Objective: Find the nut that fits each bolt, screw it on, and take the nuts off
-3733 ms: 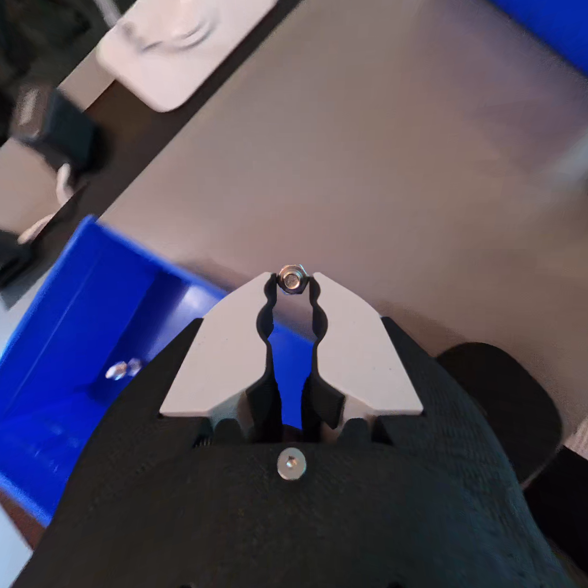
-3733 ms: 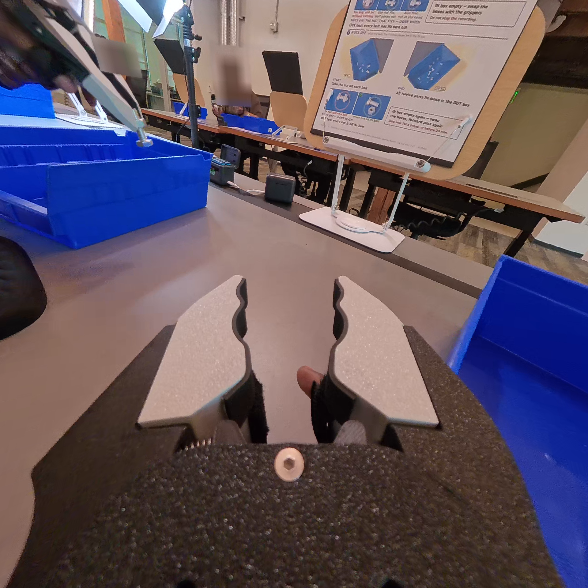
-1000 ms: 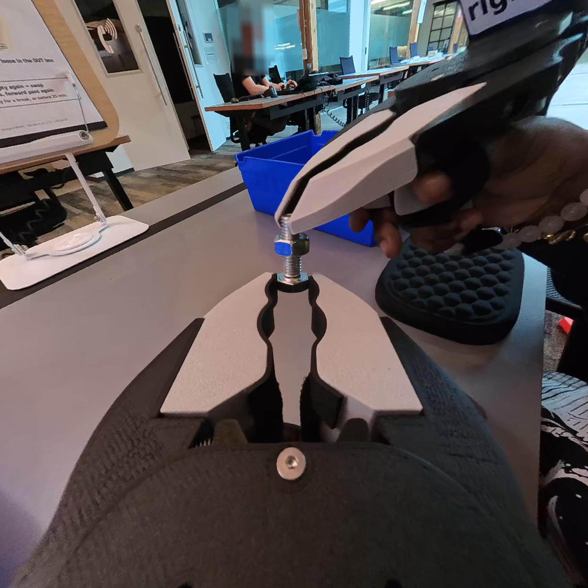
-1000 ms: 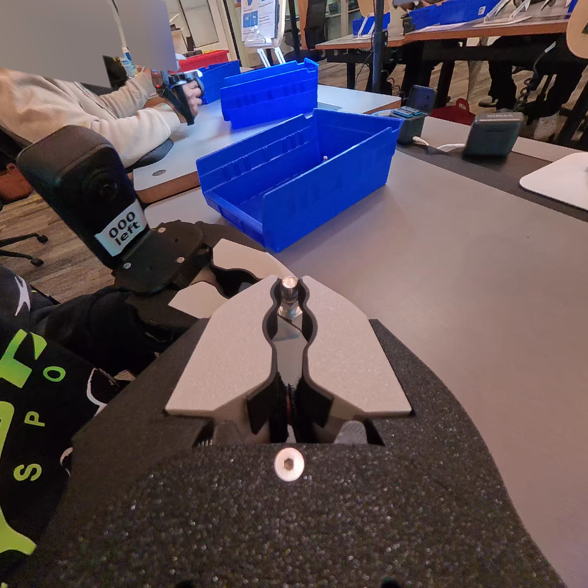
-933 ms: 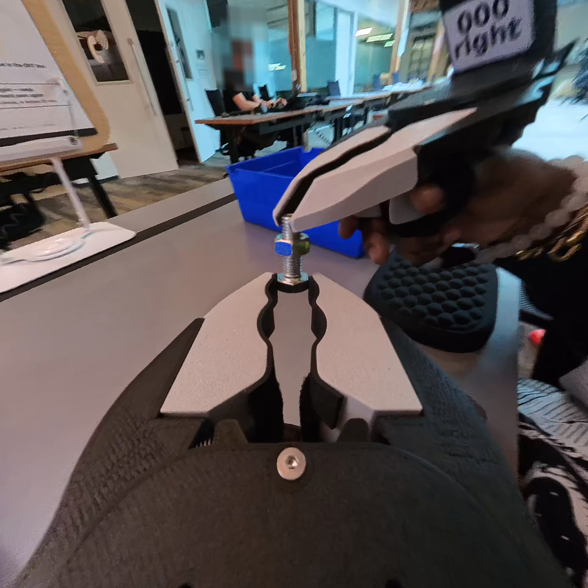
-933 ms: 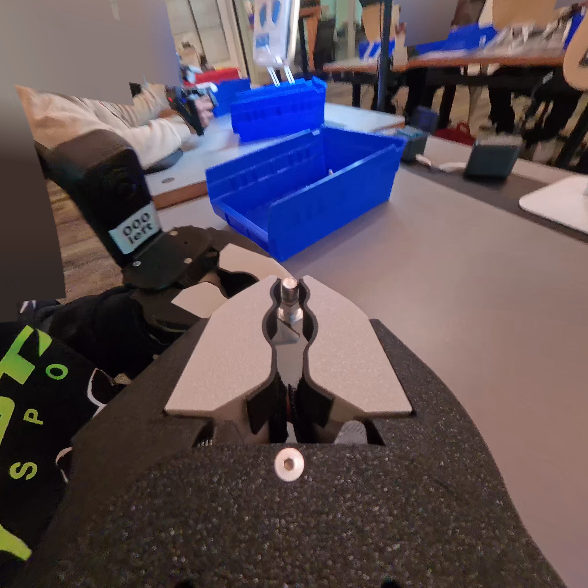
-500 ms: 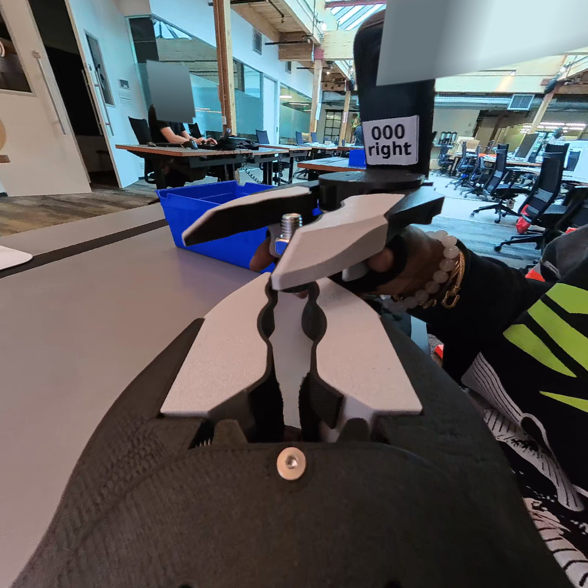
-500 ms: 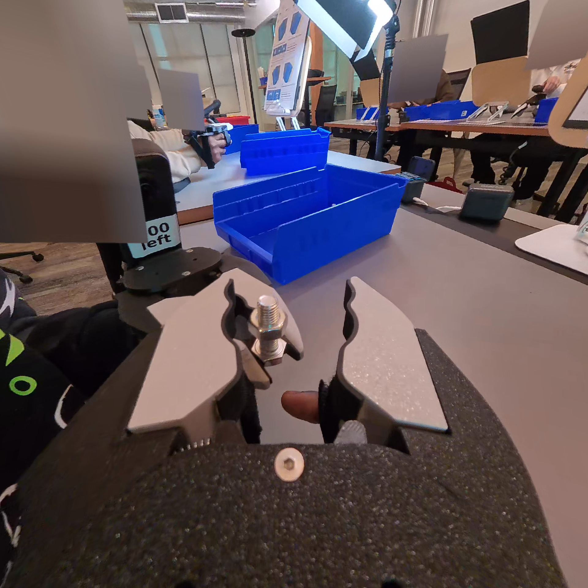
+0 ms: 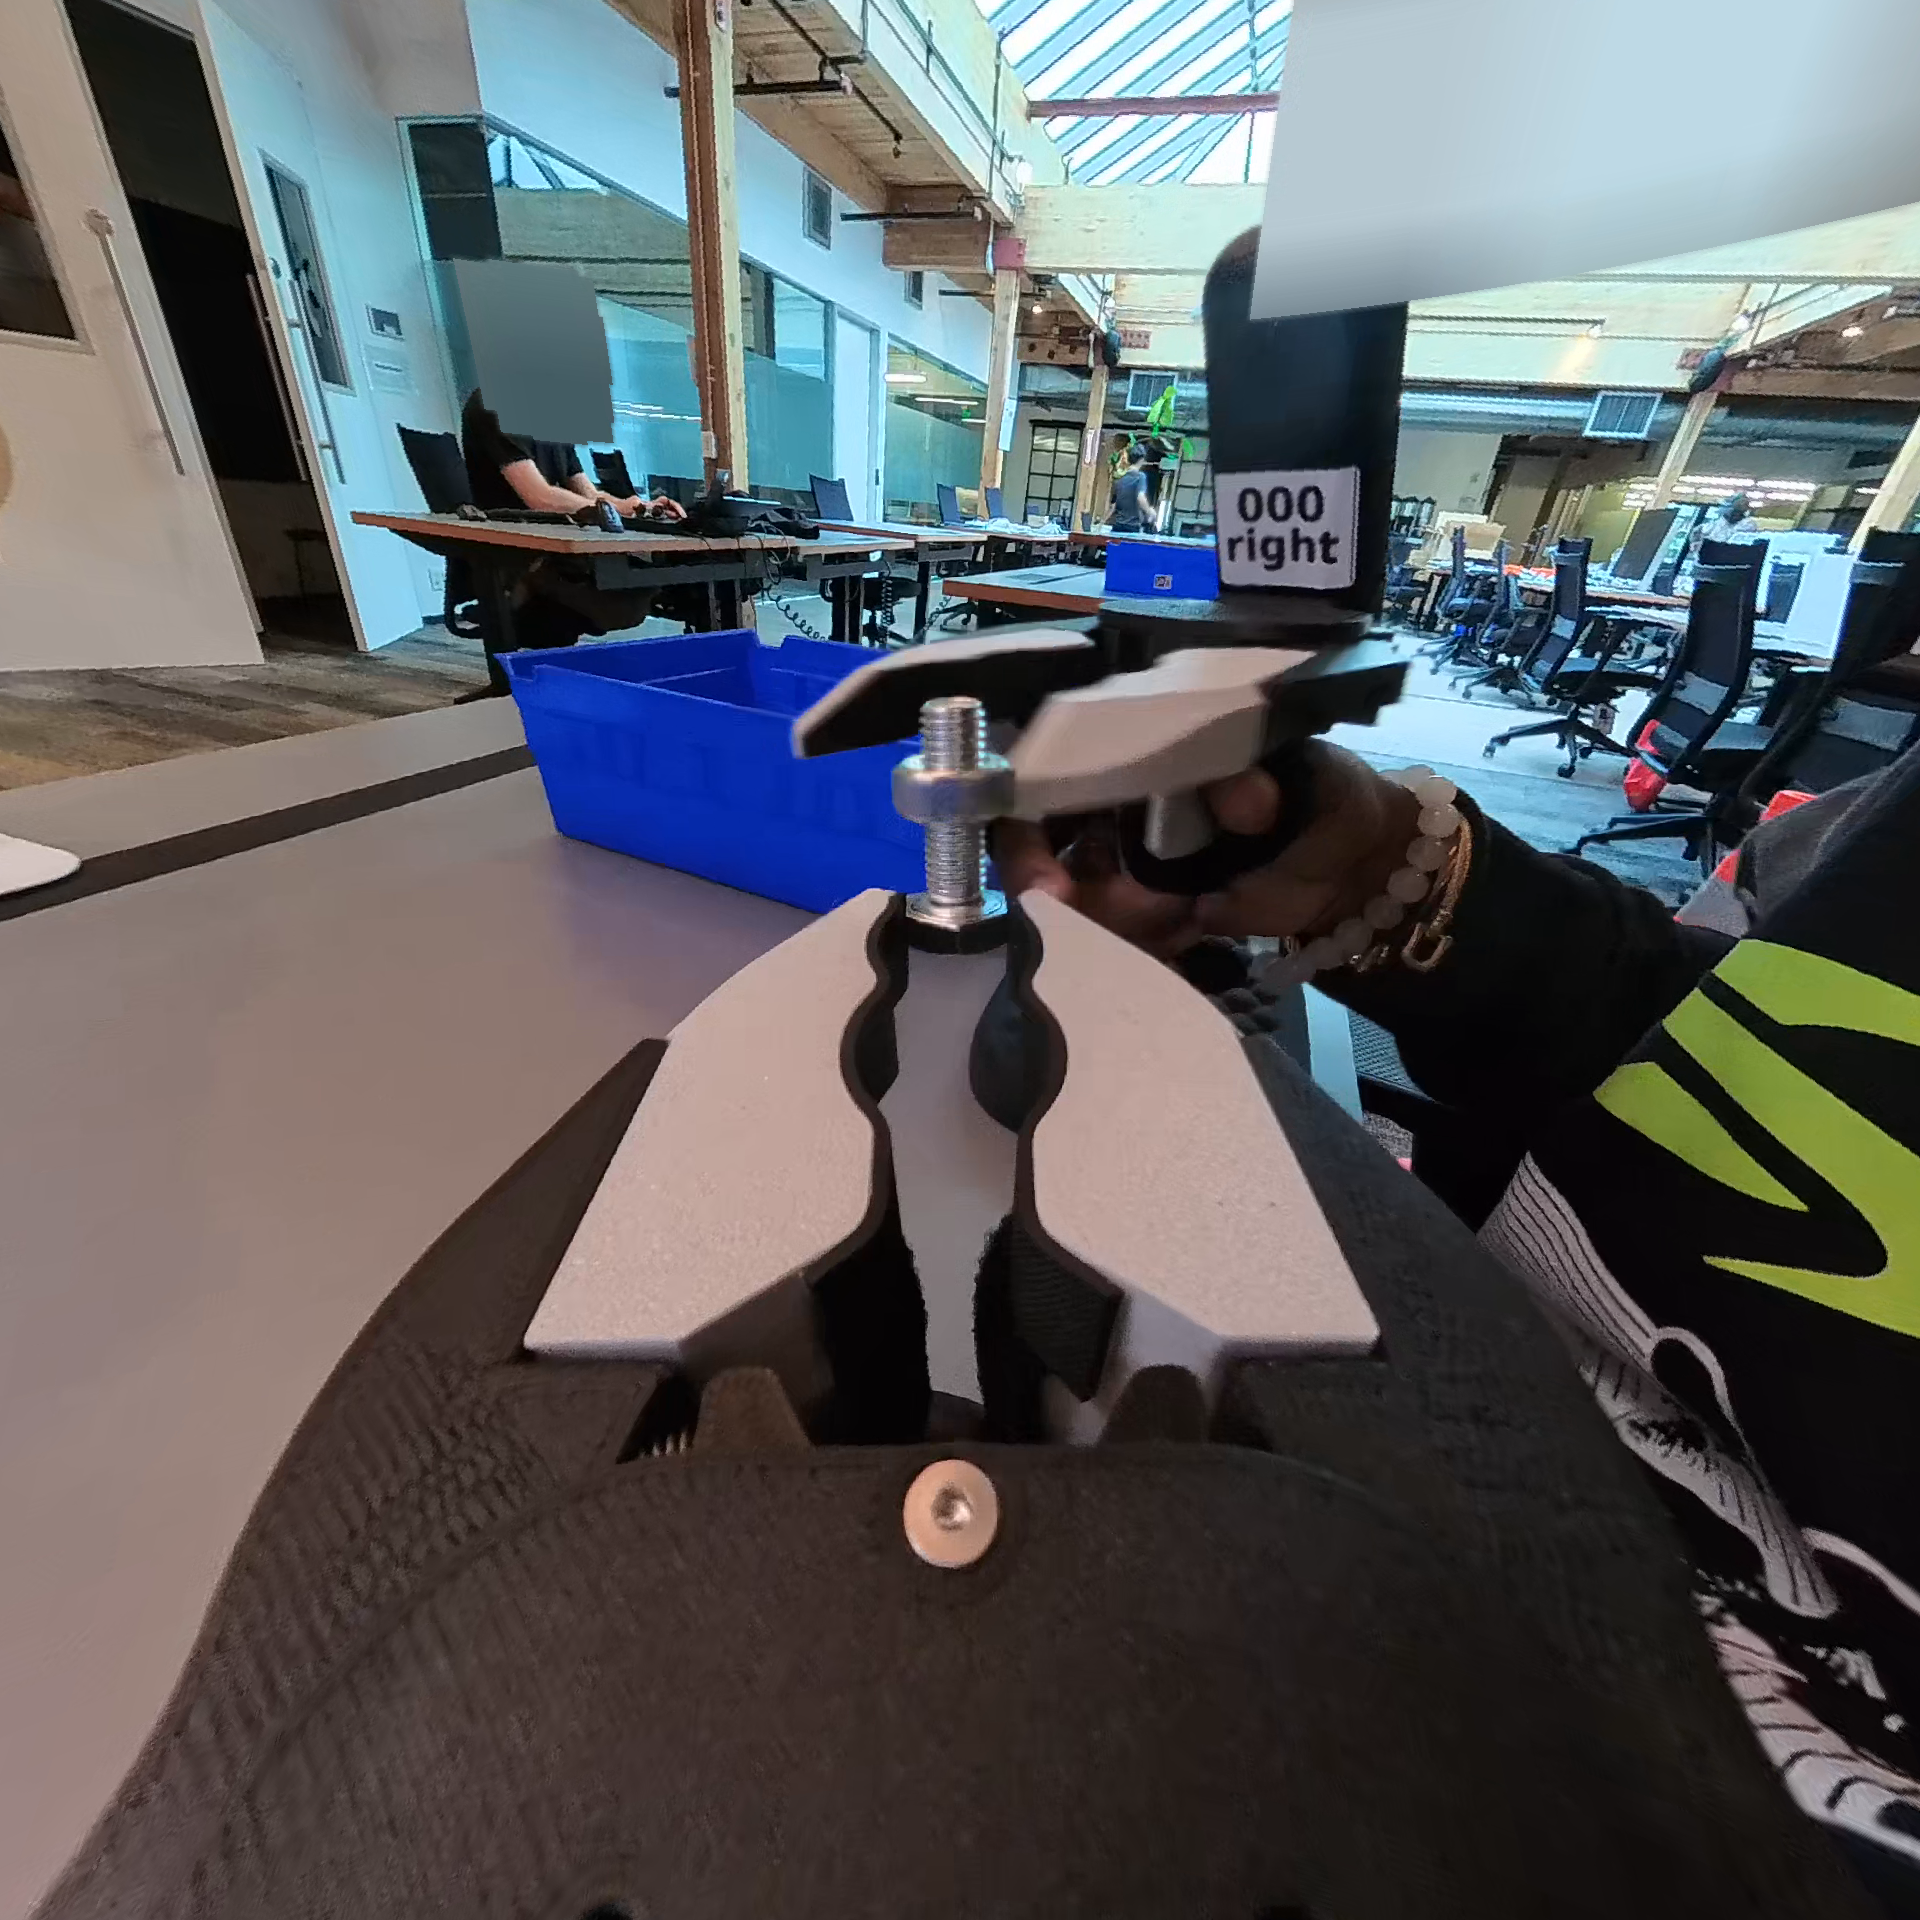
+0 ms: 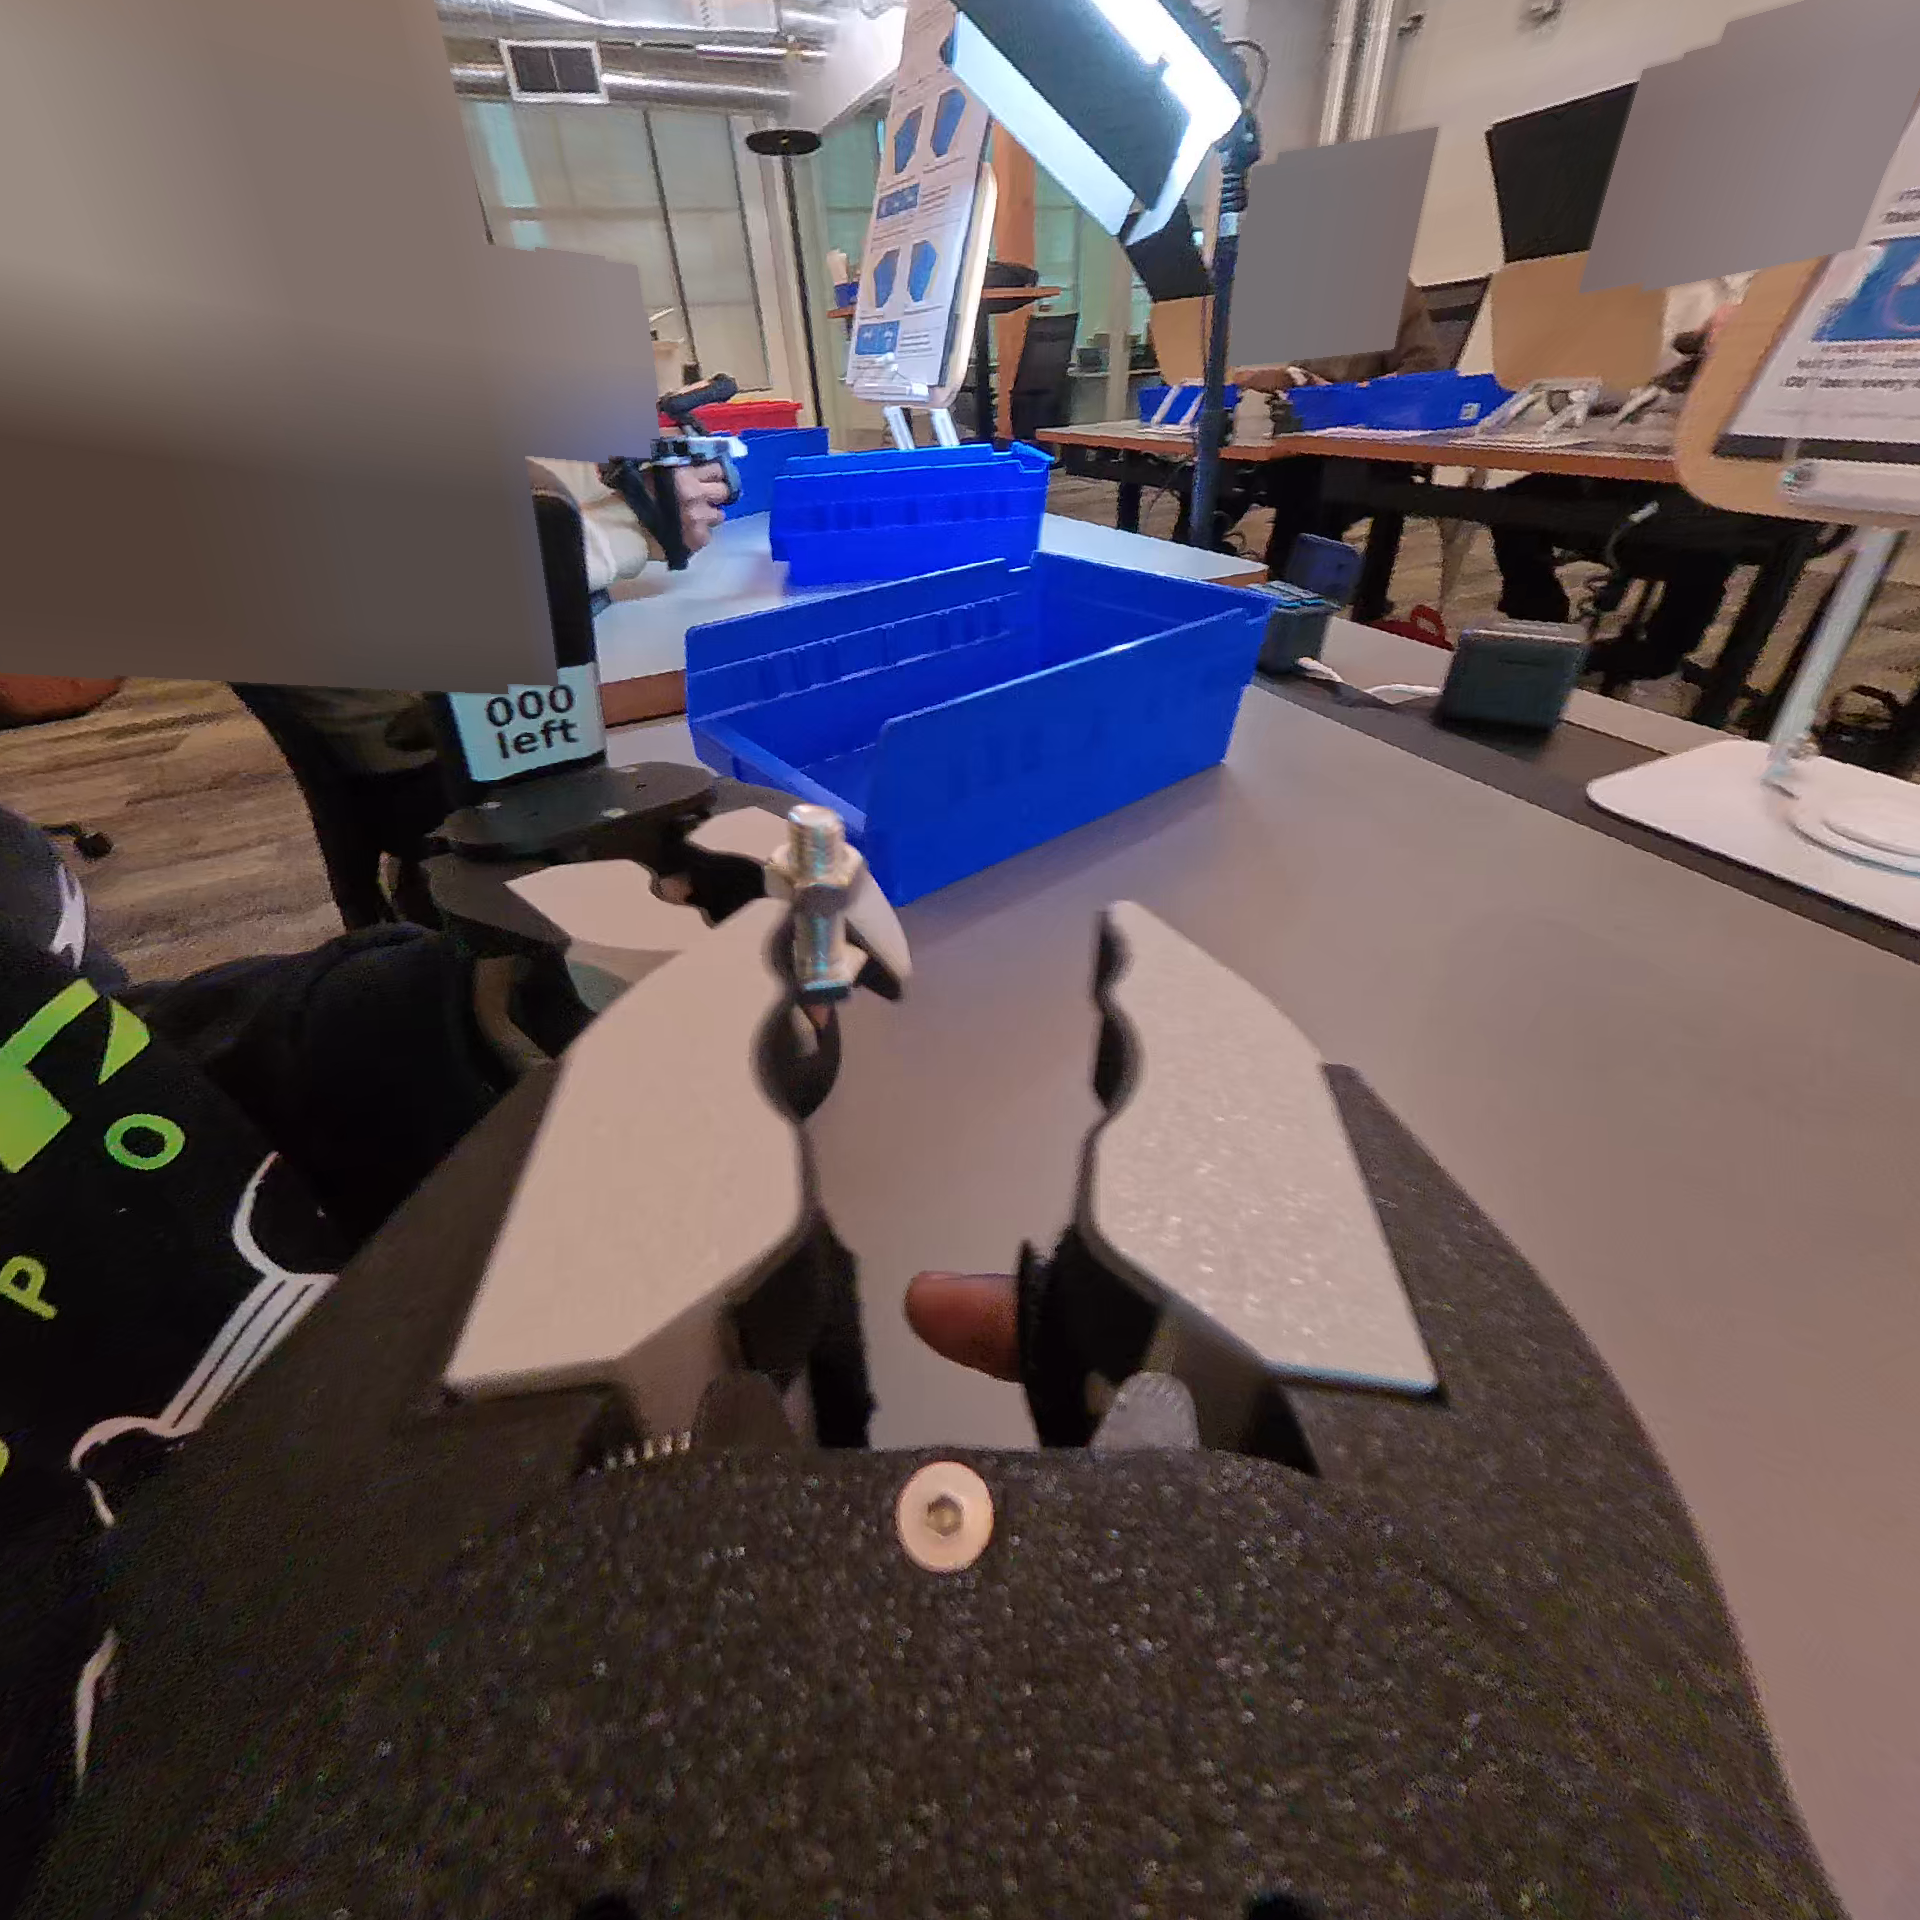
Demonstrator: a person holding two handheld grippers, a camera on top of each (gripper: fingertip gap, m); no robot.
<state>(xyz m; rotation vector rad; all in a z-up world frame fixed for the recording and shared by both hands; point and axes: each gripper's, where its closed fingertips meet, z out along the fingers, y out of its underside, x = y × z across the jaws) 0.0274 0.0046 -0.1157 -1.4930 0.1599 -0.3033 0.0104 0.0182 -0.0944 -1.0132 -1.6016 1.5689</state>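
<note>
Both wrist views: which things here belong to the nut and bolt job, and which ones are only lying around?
In the job:
bolt, head clamped in left gripper
nut on its thread
right gripper, open
two blue bins

Lying about:
white stand base
dark small boxes
studio lamp

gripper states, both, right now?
Left gripper: shut on the bolt head, nut on its thread.
Right gripper: open, holding nothing, fingers either side of the bolt.

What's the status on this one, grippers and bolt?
Left gripper clamped on bolt head, shank upright. Right gripper open beside it, holding nothing. Nut sits partway down the thread. Nothing blocking.
</note>
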